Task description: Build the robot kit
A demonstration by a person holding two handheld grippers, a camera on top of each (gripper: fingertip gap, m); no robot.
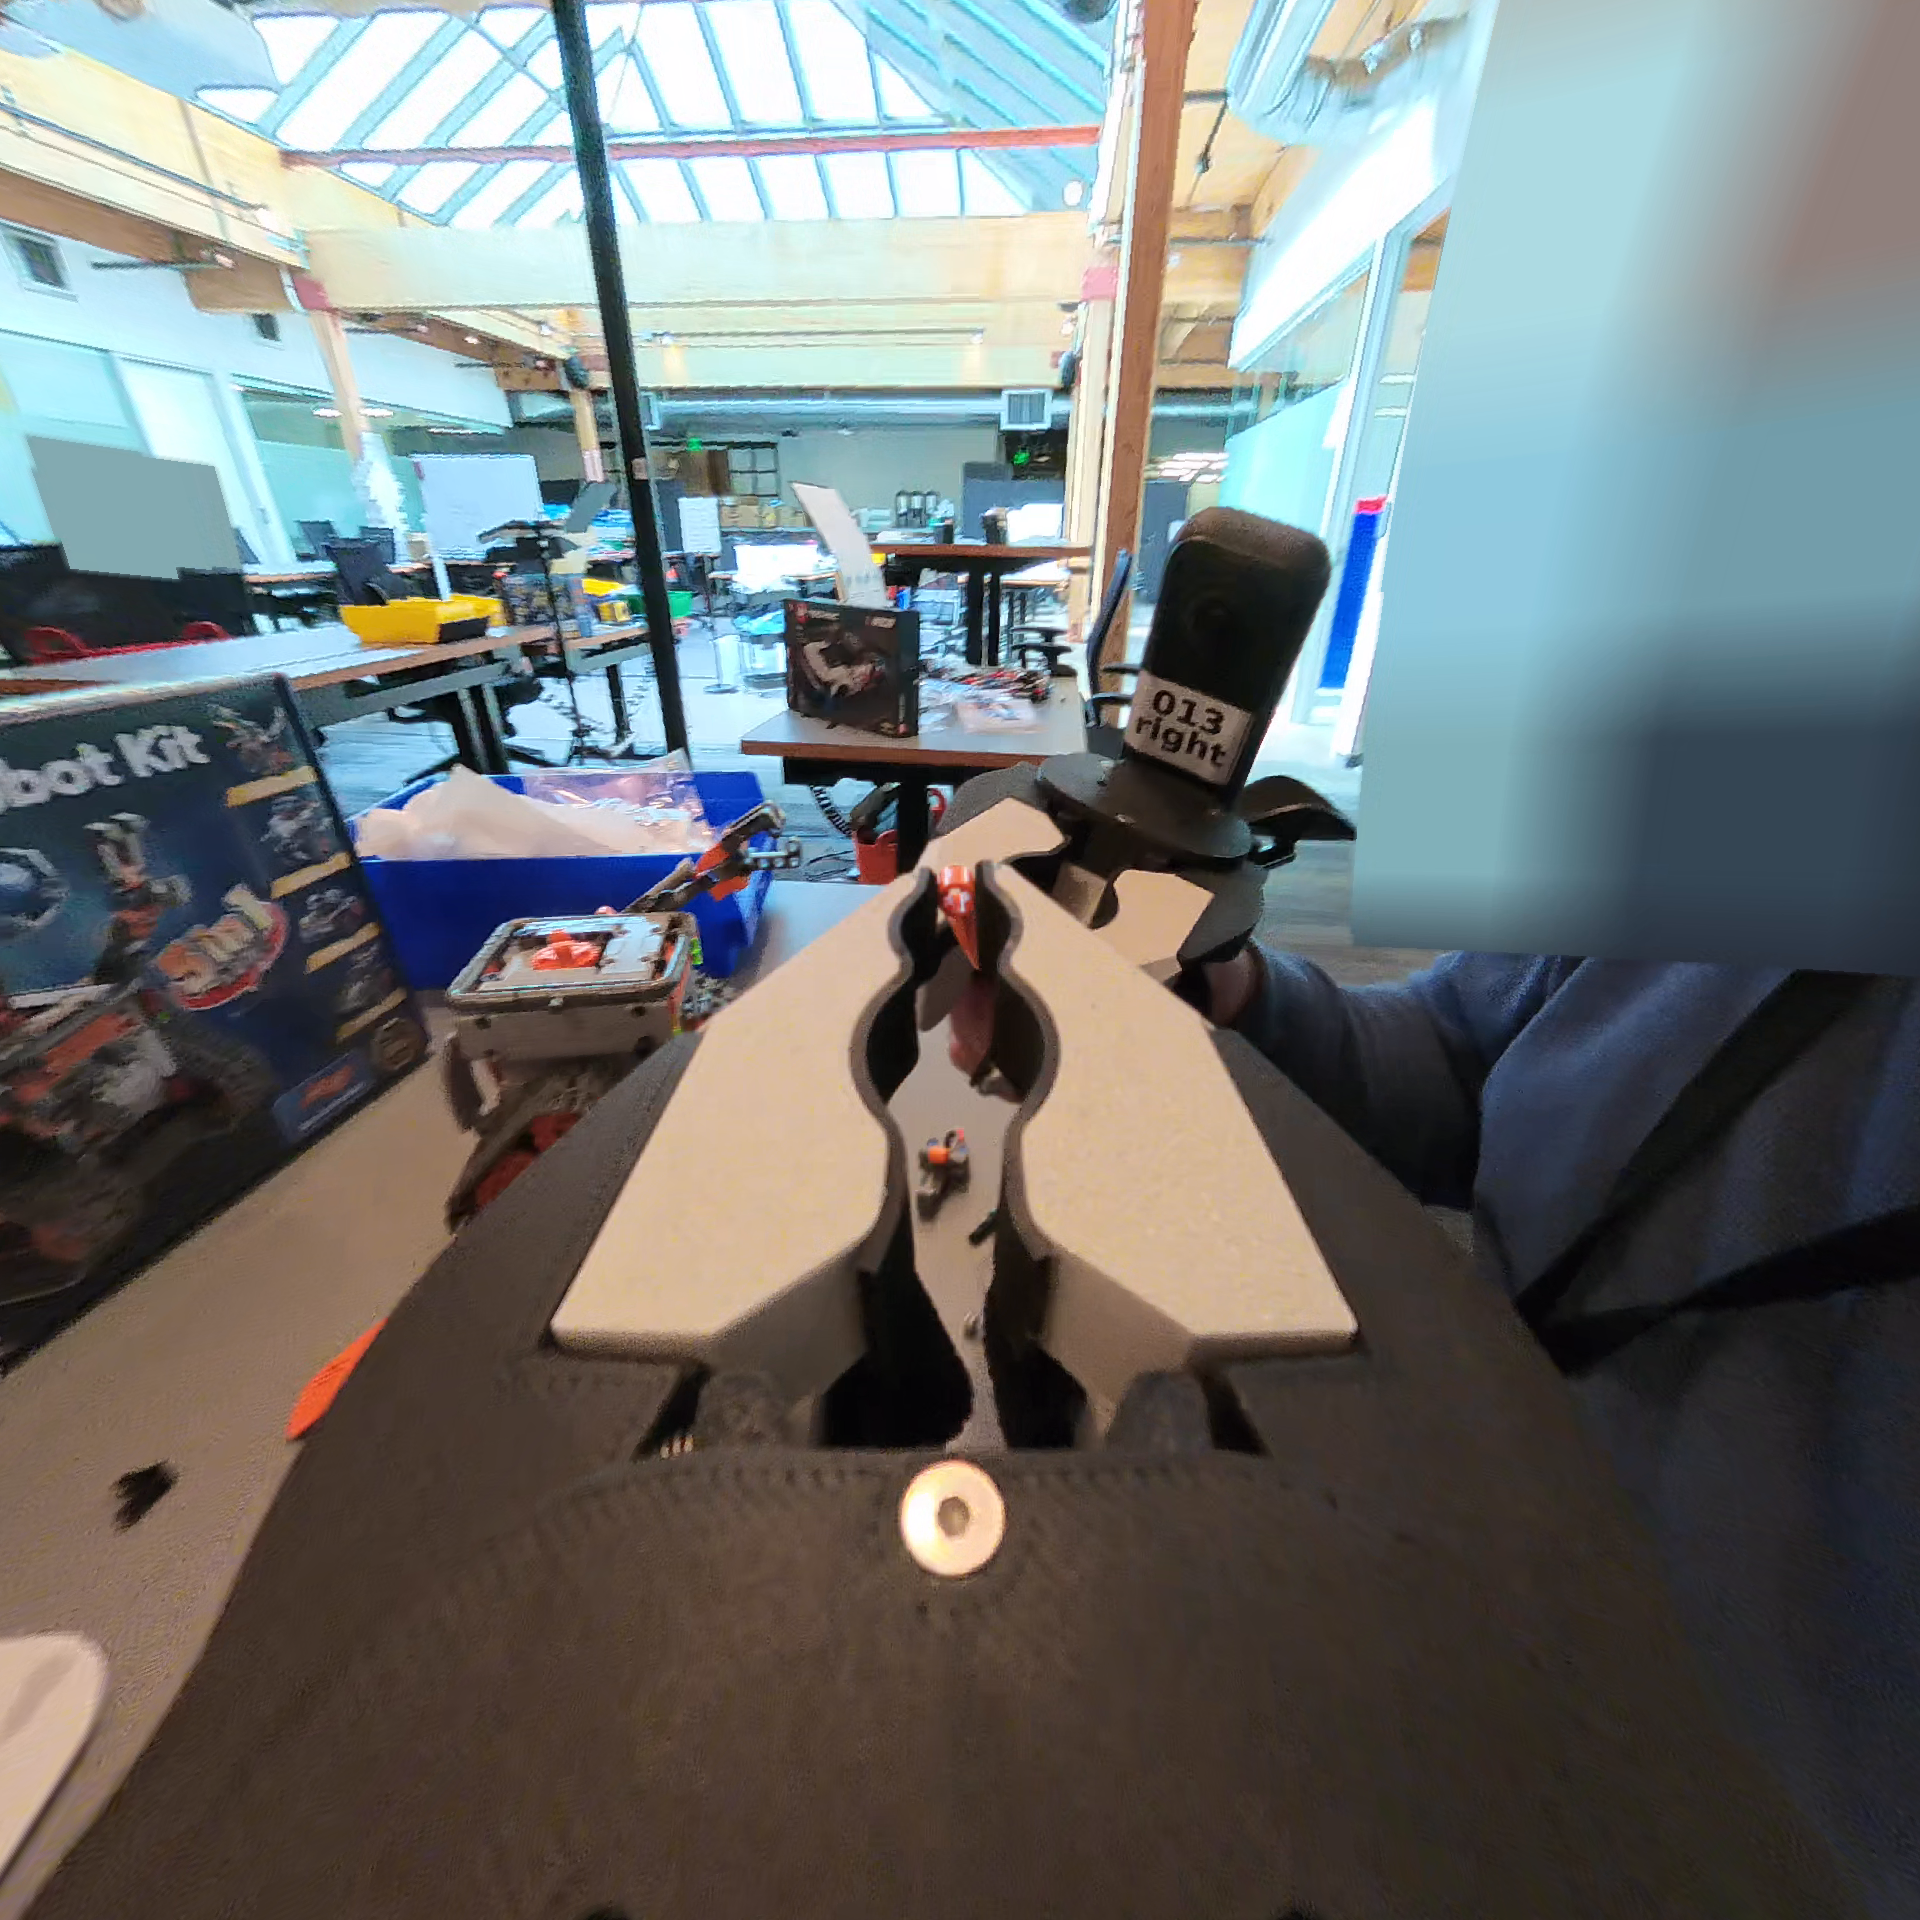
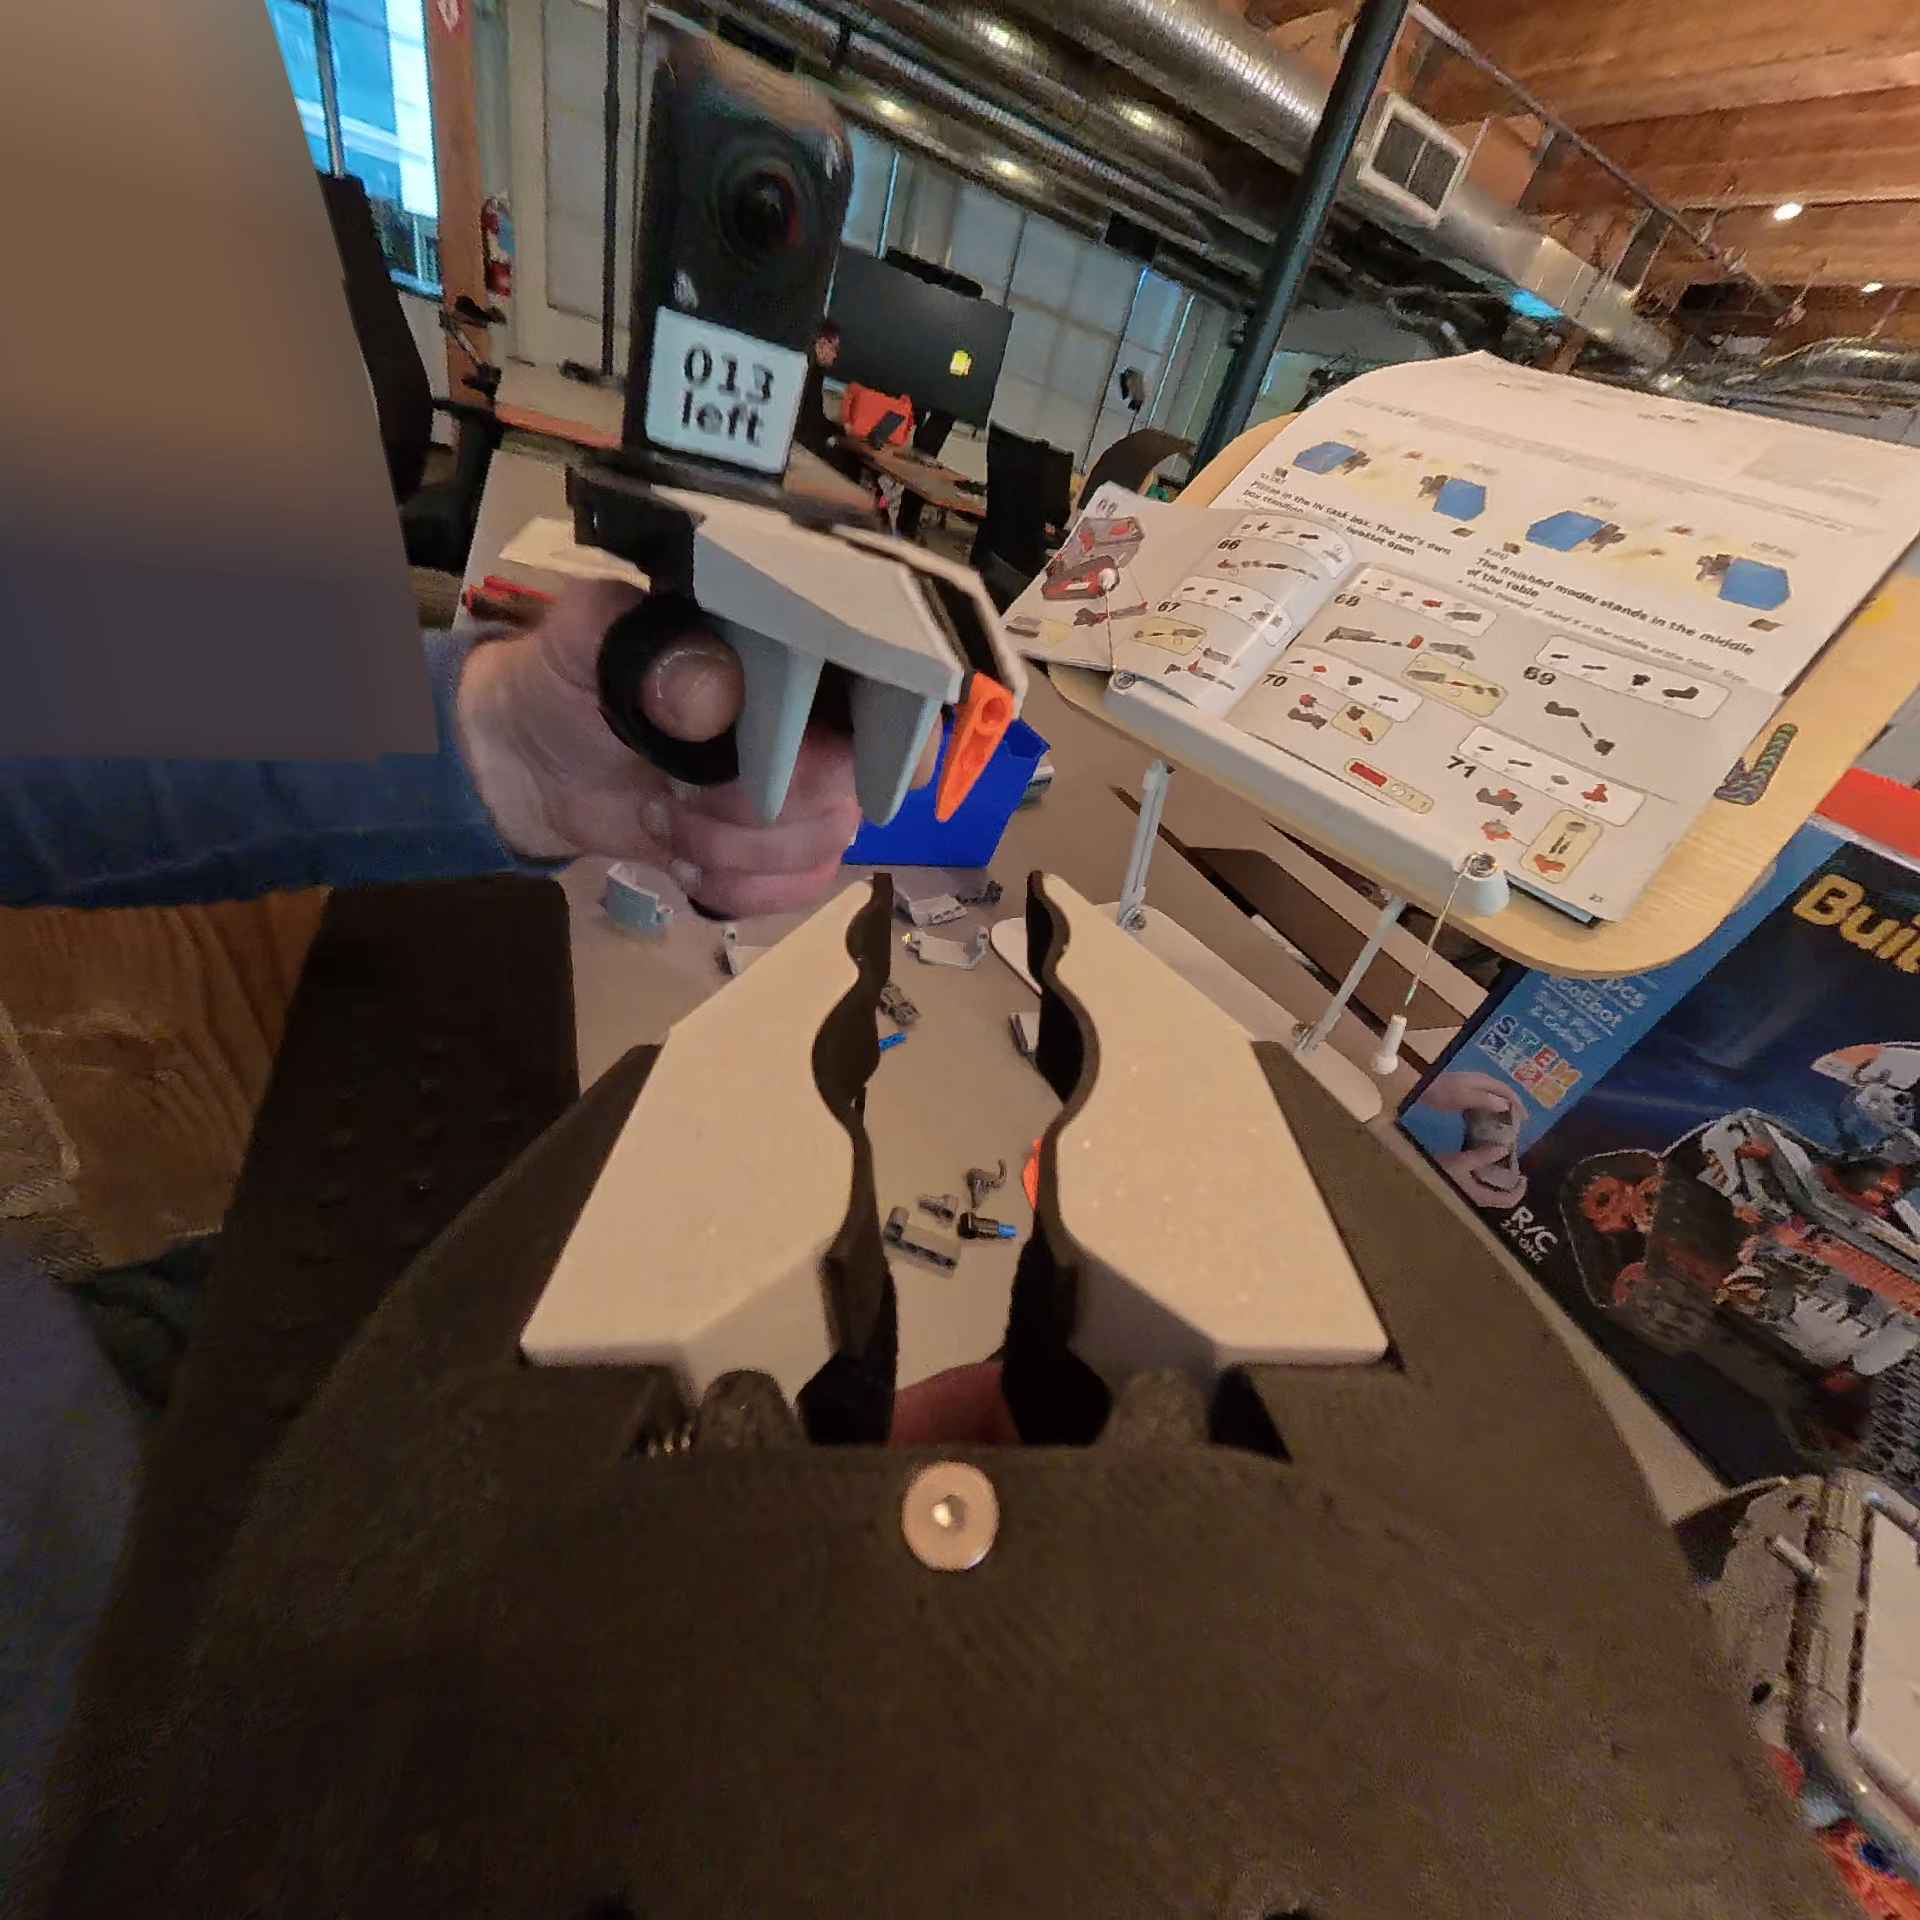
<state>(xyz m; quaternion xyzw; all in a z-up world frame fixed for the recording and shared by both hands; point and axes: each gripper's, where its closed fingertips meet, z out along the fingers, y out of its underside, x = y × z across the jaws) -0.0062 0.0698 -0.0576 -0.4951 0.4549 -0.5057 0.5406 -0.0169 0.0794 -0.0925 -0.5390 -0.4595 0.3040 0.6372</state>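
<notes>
Right tool [image 2: 958,894] hangs over the surface [image 2: 623,997], jaws apart with nothing between them, above scattered small grey parts [image 2: 940,1216]. Left tool [image 2: 940,753], up and to the left in a hand [image 2: 582,748], is clamped on an orange pointed piece [image 2: 971,748], with a blue bin [image 2: 977,810] behind it. Open instruction booklet [image 2: 1382,686] sits on a tilted stand at right, a kit box [image 2: 1704,1174] below it.

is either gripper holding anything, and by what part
The left gripper pinches an orange pointed piece at its wider, holed end, the tapered tip hanging free below the fingertips. The right gripper is open and holds nothing.
</notes>
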